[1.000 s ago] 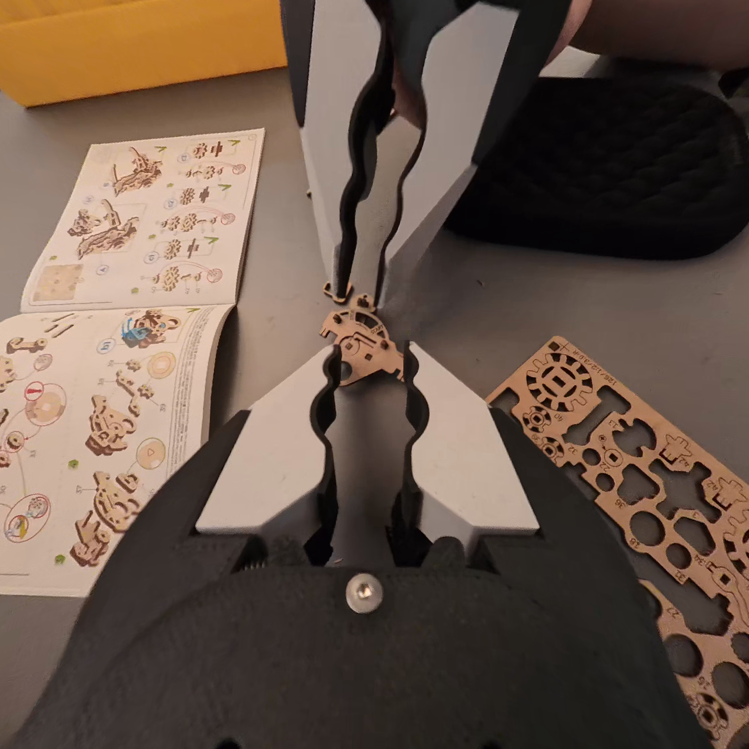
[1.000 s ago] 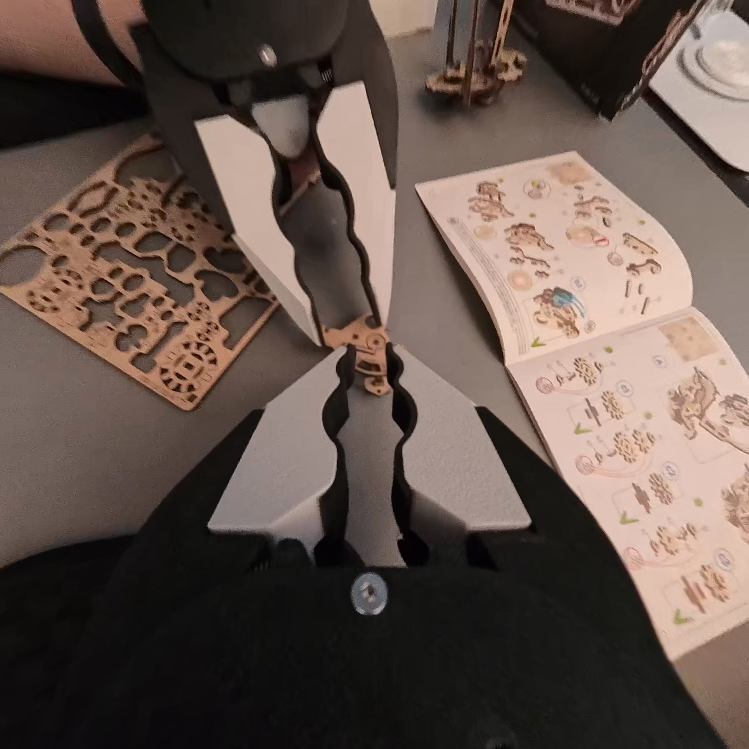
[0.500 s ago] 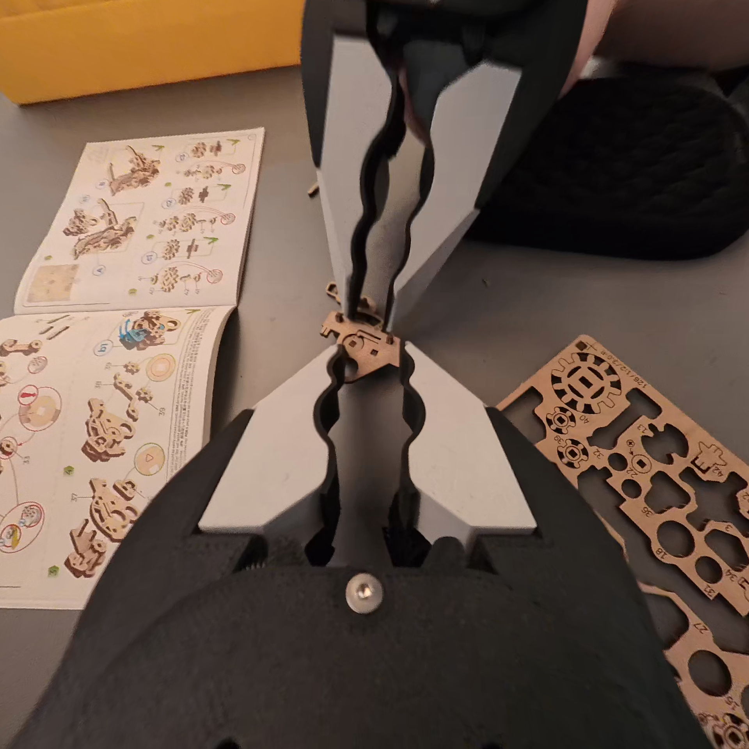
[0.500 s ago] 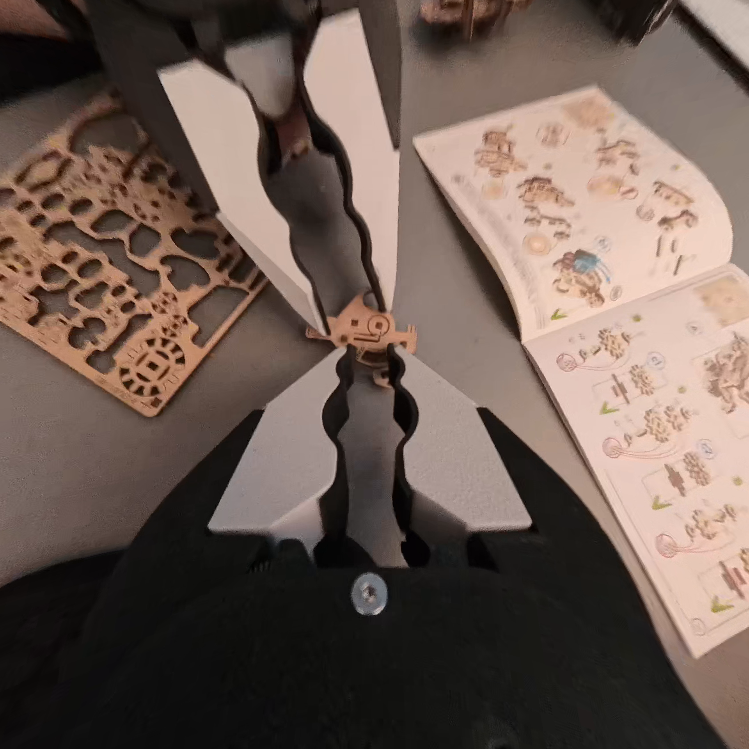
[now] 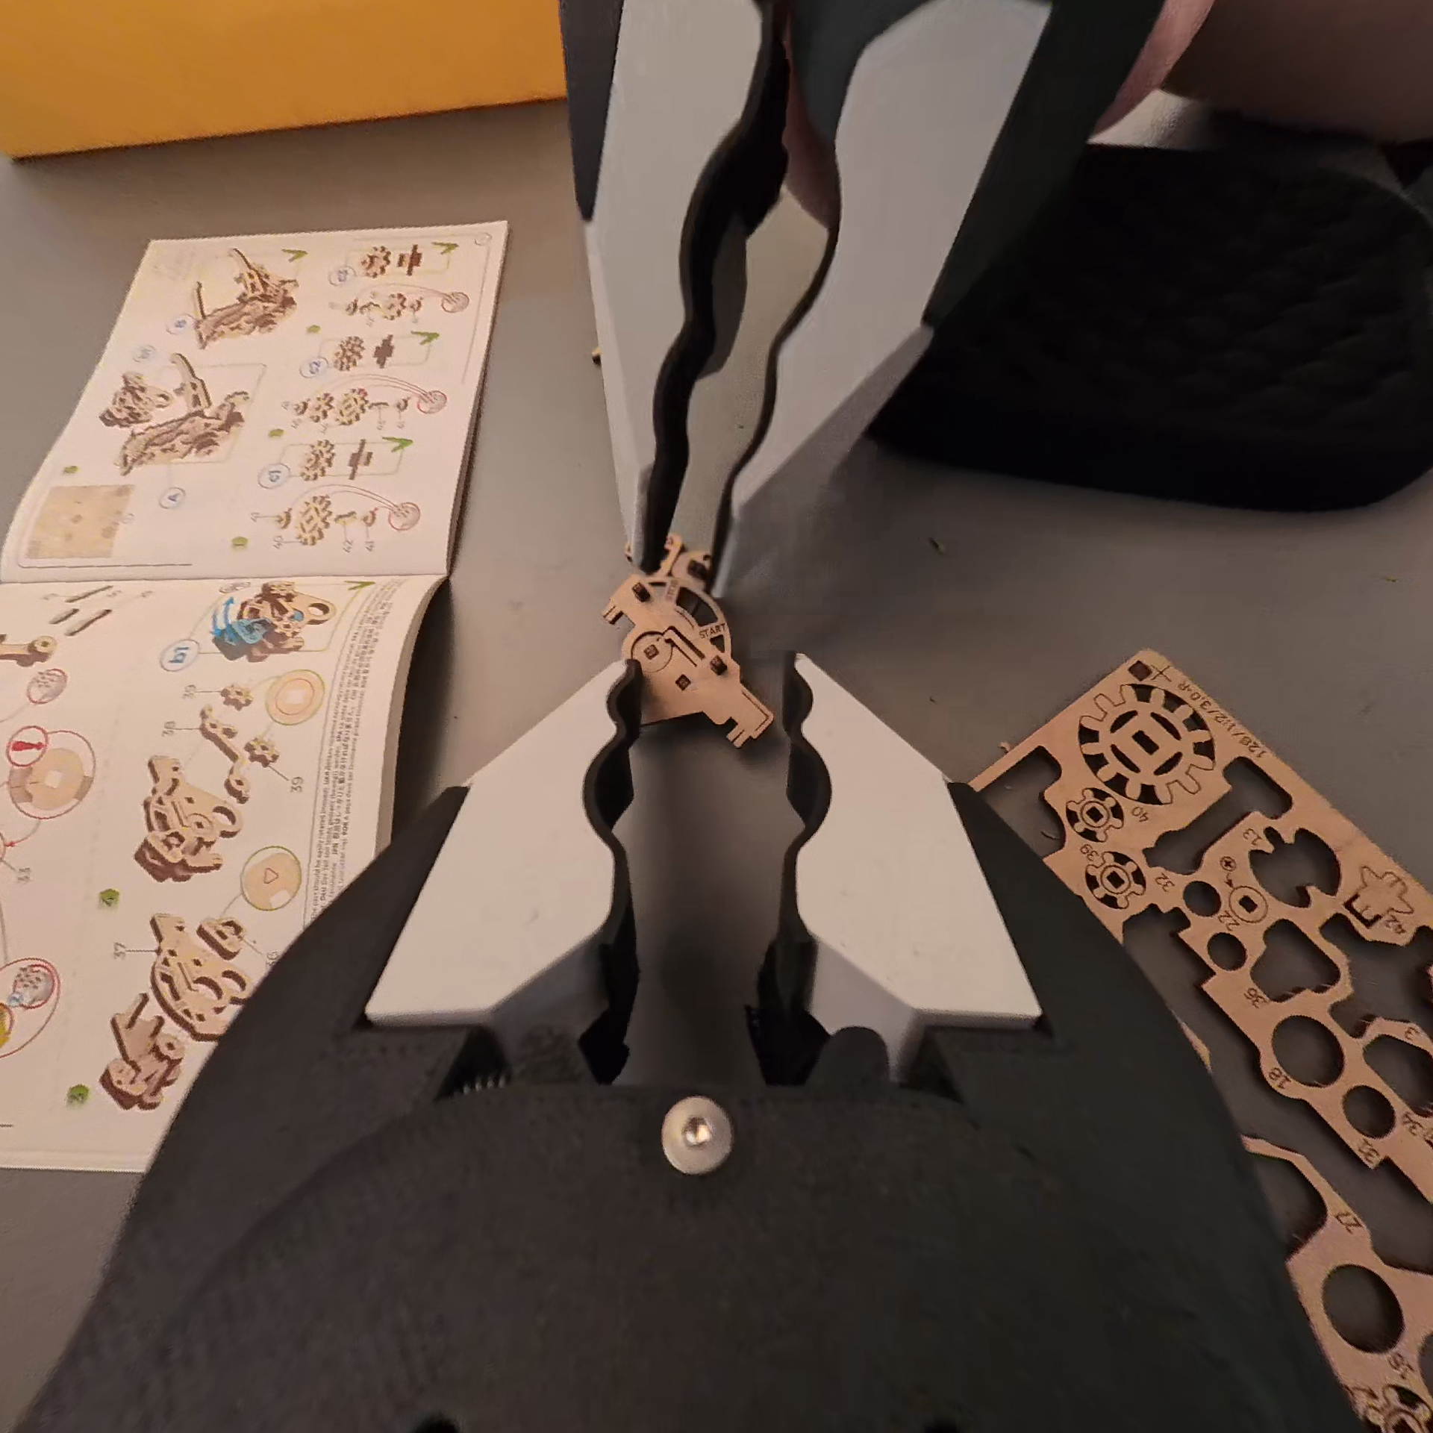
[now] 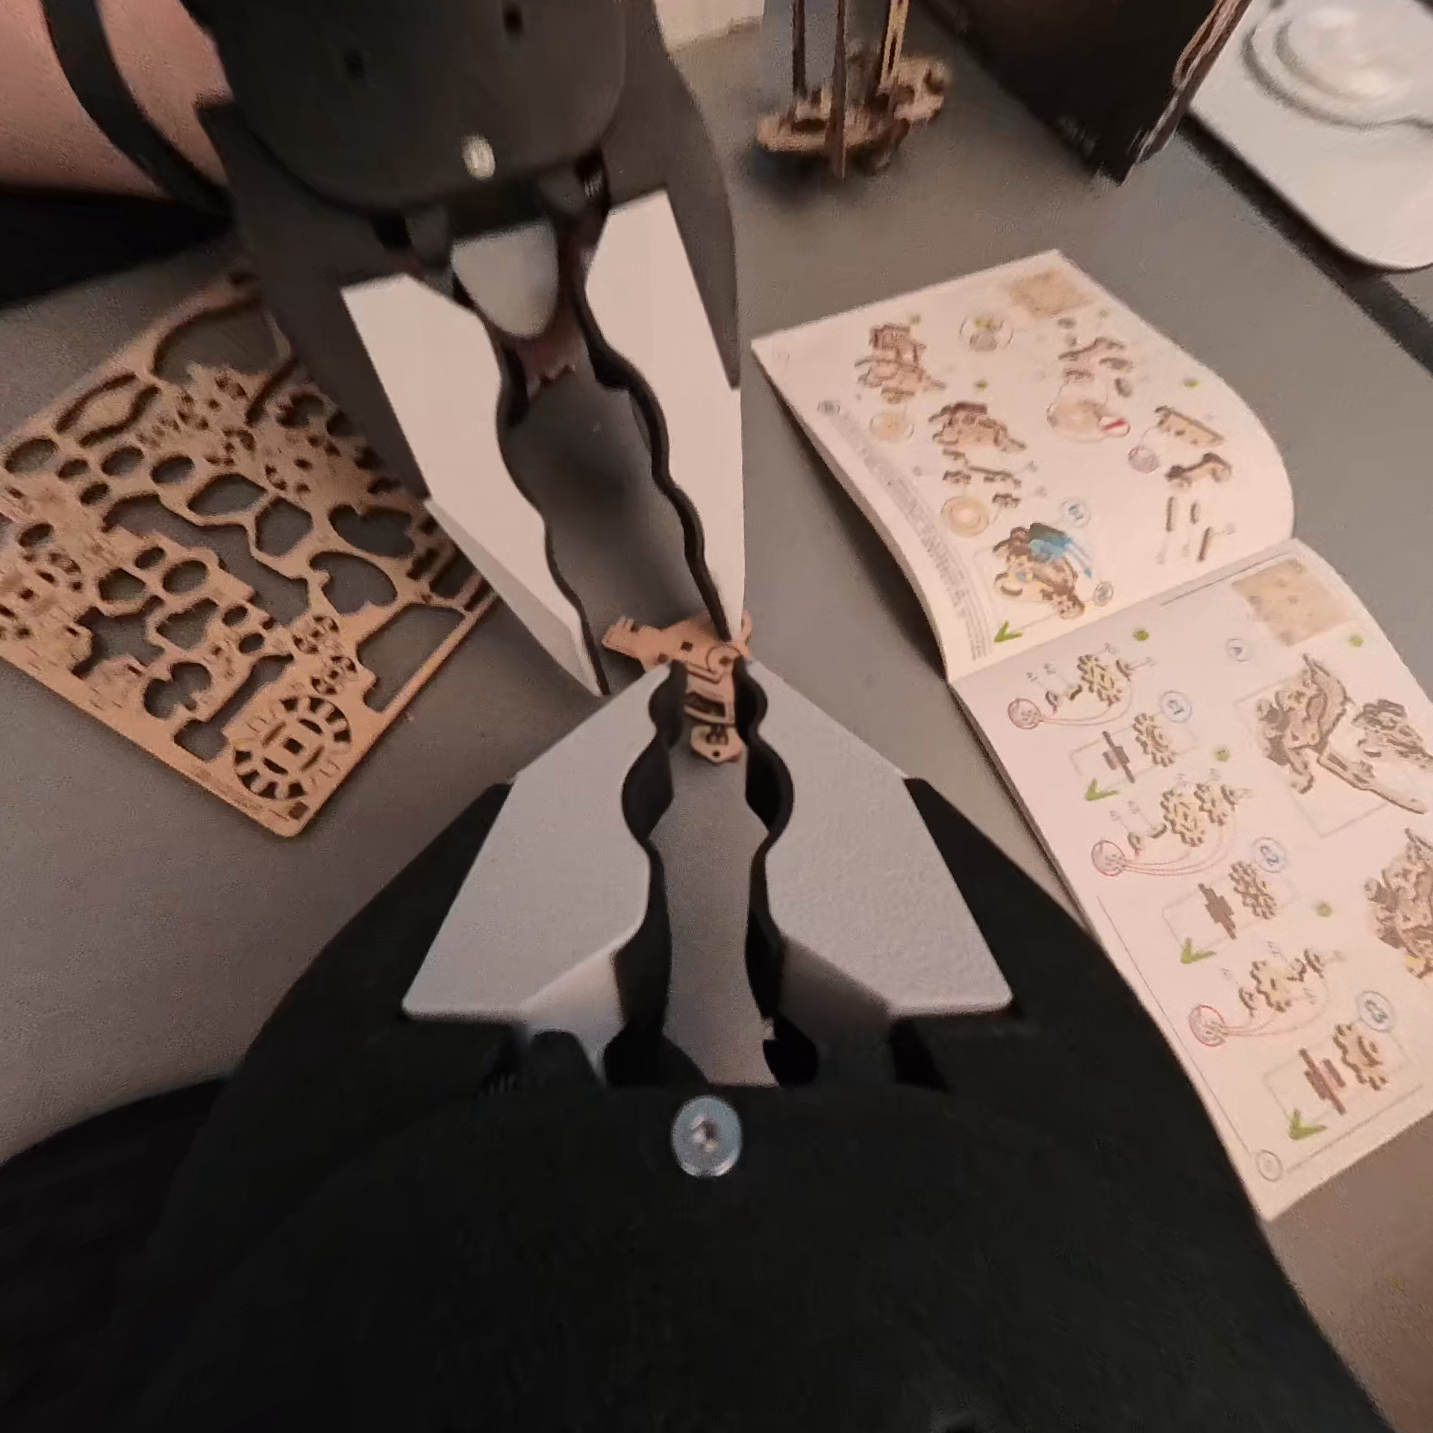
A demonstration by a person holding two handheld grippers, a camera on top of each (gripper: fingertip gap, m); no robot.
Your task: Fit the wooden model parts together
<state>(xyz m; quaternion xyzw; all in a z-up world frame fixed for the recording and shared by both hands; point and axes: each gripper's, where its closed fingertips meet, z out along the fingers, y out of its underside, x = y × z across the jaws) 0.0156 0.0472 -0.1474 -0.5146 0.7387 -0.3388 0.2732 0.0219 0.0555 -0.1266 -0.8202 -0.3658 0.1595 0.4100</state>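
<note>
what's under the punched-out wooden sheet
Bare grey table shows through the holes of the punched-out wooden sheet. Whatever its solid strips cover can't be seen.

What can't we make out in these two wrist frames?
1. Joint between small wooden part and flat wooden piece: both views, right gripper tips cover it.
2. Left gripper hold on that piece: left wrist view, contact unclear.
3. Standing wooden model: right wrist view, cut by top edge, blurred.
4. Parts sheet: left wrist view, cut by right edge.
</note>
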